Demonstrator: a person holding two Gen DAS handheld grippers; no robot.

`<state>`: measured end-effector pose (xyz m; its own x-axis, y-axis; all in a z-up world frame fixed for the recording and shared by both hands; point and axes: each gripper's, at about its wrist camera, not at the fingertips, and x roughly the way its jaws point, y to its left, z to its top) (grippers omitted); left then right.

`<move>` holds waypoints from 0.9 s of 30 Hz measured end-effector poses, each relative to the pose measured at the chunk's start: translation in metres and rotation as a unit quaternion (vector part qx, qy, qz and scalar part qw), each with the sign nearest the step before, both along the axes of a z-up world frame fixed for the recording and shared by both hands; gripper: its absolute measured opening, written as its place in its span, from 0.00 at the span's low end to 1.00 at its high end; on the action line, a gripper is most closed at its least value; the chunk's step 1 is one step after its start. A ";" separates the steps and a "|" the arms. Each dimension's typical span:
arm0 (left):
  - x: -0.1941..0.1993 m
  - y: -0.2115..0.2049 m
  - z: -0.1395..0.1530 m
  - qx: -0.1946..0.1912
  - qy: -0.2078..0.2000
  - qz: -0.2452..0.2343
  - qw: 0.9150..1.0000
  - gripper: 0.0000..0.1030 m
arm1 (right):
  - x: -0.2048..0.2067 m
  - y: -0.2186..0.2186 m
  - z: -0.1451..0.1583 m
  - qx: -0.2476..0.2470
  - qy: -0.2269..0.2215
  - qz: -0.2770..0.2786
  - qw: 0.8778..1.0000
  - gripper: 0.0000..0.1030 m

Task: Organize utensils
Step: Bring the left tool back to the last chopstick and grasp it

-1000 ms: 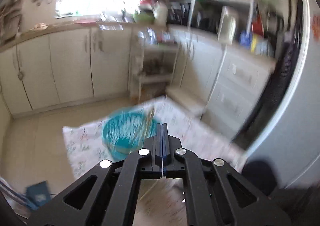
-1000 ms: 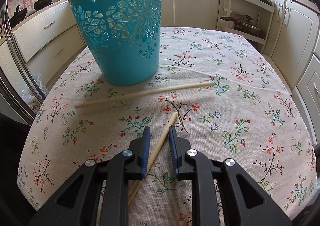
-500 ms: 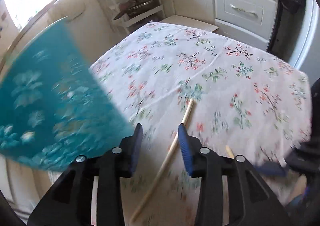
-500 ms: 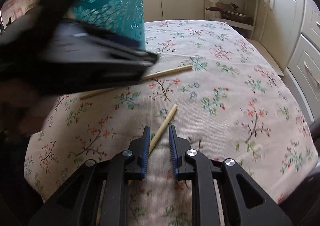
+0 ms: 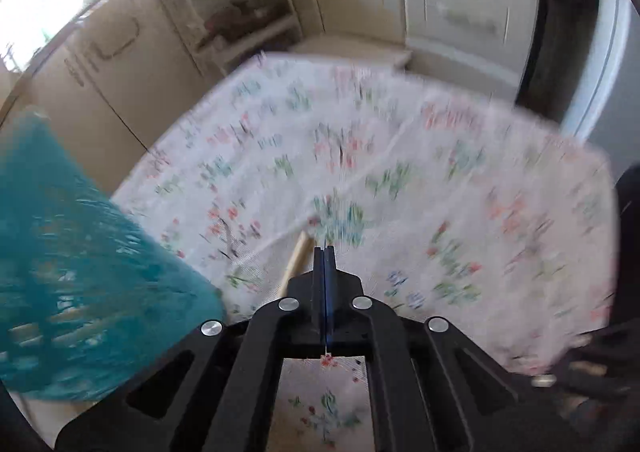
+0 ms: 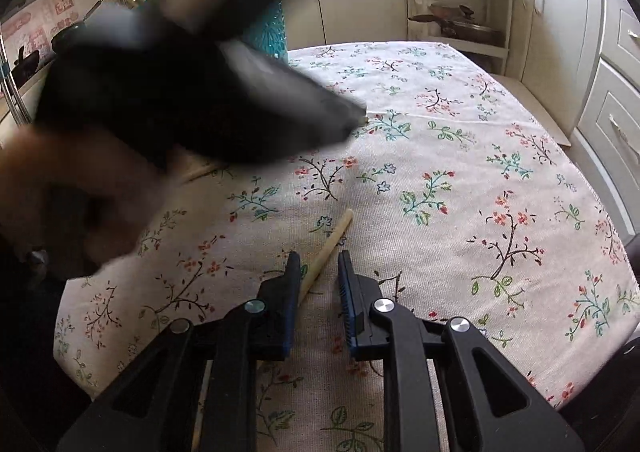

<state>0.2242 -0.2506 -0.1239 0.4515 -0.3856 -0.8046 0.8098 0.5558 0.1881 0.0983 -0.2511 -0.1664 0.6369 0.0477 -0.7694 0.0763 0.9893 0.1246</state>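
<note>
One wooden chopstick [image 6: 334,236] lies on the flowered tablecloth [image 6: 480,172] between the fingers of my right gripper [image 6: 319,258]. That gripper is open, with a gap showing at its right pad. My left gripper [image 5: 324,252] is shut with nothing in its jaws. A second chopstick [image 5: 298,258] runs just left of its fingers, beside them. In the right wrist view the left gripper [image 6: 352,116] is a dark blur low over the cloth, and part of that chopstick [image 6: 200,172] shows beneath it. The teal cut-out basket [image 5: 80,272] stands close on the left.
A person's hand [image 6: 80,192] holds the left gripper at the left of the right wrist view. Beyond the table's far edge stand an open shelf rack with pans [image 6: 456,12] and cream cabinets with drawers [image 6: 616,112].
My left gripper swung down from facing the room to the table beside the basket, opened over a chopstick, then closed beside it. The right gripper barely moved, with its chopstick still between its fingers.
</note>
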 end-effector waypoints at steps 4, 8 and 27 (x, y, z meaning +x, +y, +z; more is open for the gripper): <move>-0.006 0.033 0.063 -0.082 -0.004 0.019 0.996 0.00 | -0.001 0.006 0.001 -0.012 -0.004 0.003 1.000 0.24; -0.006 0.080 0.113 -0.156 0.007 0.045 0.987 0.00 | -0.002 0.019 0.001 -0.035 -0.007 0.013 0.999 0.35; 0.008 0.019 -0.010 0.035 0.002 0.021 0.999 0.43 | -0.003 0.013 0.000 -0.010 -0.004 0.001 1.000 0.39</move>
<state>0.2318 -0.2314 -0.1342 0.4634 -0.3088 -0.8306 0.7869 0.5745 0.2254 0.0951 -0.2382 -0.1660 0.6427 0.0347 -0.7653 0.0727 0.9917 0.1059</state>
